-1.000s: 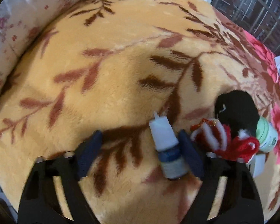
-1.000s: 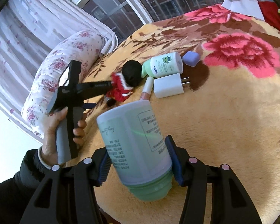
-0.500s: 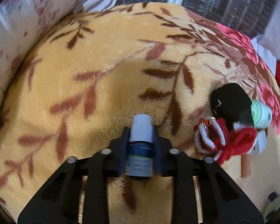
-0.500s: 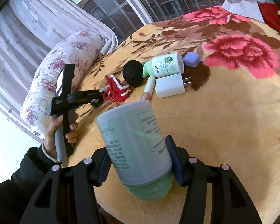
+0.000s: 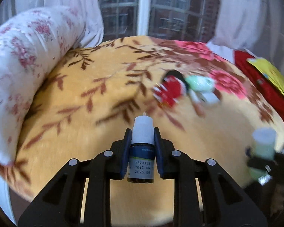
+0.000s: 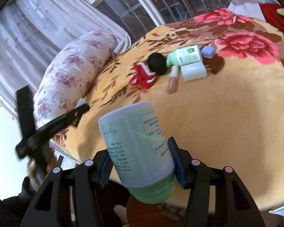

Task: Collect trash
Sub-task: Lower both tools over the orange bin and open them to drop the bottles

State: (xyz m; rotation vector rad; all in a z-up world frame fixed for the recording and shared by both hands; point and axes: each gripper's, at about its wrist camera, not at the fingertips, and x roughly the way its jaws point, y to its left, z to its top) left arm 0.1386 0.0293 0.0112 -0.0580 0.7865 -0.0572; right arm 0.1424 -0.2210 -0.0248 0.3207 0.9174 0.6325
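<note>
My left gripper [image 5: 142, 147] is shut on a small dark dropper bottle [image 5: 142, 151] with a white cap, held up off the yellow floral blanket [image 5: 85, 98]. My right gripper [image 6: 142, 162] is shut on a large pale green bottle [image 6: 136, 141], held above the blanket's near edge. The left gripper also shows as a blurred dark shape in the right wrist view [image 6: 81, 109]. On the blanket lie a red knit piece [image 6: 142, 75], a black ball [image 6: 157, 62], a small green bottle [image 6: 185, 56], a pink tube [image 6: 173, 79], a white charger [image 6: 194, 71] and a purple case [image 6: 208, 51].
A floral bolster pillow [image 6: 72, 79] lies along the bed's left side. A window with white curtains [image 5: 142, 9] is behind the bed. Red cloth and a yellow packet [image 5: 270, 75] lie at the right edge.
My left gripper closed on the dropper bottle, lifted it off the blanket and pulled back from the pile. My right gripper kept hold of the large green bottle.
</note>
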